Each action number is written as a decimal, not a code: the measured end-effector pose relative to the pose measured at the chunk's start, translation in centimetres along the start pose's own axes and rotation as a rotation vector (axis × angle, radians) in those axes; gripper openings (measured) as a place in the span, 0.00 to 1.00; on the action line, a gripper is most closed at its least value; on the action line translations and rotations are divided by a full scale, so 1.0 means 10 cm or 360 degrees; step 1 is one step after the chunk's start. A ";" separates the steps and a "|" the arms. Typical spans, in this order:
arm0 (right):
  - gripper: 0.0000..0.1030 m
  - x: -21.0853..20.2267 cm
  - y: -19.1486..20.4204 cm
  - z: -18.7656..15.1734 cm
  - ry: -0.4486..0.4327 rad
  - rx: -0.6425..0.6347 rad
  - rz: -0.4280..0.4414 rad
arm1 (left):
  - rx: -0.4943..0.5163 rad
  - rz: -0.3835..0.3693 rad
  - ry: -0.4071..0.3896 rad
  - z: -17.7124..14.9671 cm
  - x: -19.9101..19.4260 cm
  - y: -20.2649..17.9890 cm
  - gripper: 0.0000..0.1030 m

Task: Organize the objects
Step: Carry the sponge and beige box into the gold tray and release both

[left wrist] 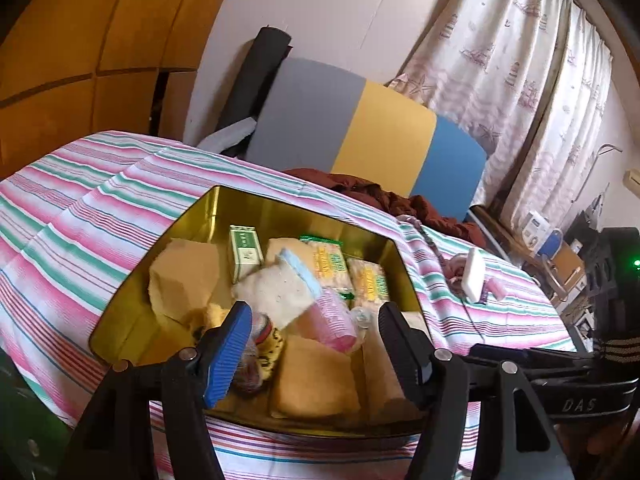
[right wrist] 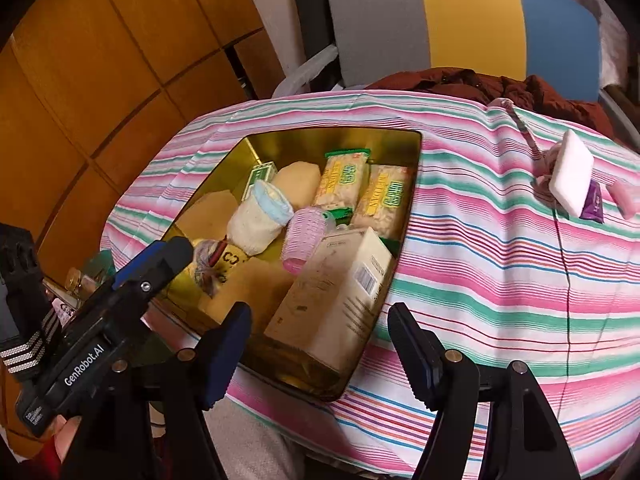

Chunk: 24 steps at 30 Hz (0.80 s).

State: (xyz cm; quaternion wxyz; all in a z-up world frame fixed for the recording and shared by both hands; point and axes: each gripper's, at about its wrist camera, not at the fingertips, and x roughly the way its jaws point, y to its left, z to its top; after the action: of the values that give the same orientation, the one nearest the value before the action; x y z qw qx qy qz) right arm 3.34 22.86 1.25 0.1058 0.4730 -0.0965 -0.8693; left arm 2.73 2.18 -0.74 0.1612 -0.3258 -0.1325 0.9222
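The left gripper (left wrist: 314, 344) hangs over the near edge of the gold tin (left wrist: 224, 208), its jaws spread wide with nothing between them, blue-padded fingers (left wrist: 228, 354) tilted down toward the contents. The right gripper (right wrist: 318, 354) is likewise wide apart and empty, poised at the tin's (right wrist: 412, 168) near corner above a cream carton (right wrist: 340, 296) that leans on its side inside. From the right wrist view the left gripper (right wrist: 160, 260) reaches in from the left rim. The tin sits on a pink, green and white striped cloth (right wrist: 480, 280) and is crowded: two green-labelled snack packets (right wrist: 362, 190) side by side at the far wall, a small green box (left wrist: 245, 254), a rolled white sock with a blue cuff (right wrist: 260, 216), a pink ribbed roller (right wrist: 306, 238) and tan sponge blocks (left wrist: 314, 378). Well apart on the cloth to the right lie a white bar (right wrist: 570, 174), a purple sachet (right wrist: 592, 202) and a pink piece (right wrist: 624, 198).
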 end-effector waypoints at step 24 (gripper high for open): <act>0.69 -0.20 -0.77 0.00 -0.0057 0.0216 -0.0155 | 0.0166 -0.0179 0.0064 -0.21 0.06 -0.43 0.66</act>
State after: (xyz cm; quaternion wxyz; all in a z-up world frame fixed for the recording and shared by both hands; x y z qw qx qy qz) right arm 3.71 30.76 0.75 0.0292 0.4677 -0.1339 -0.8732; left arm 4.51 6.66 -1.17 0.2322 -0.3275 -0.0990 0.9105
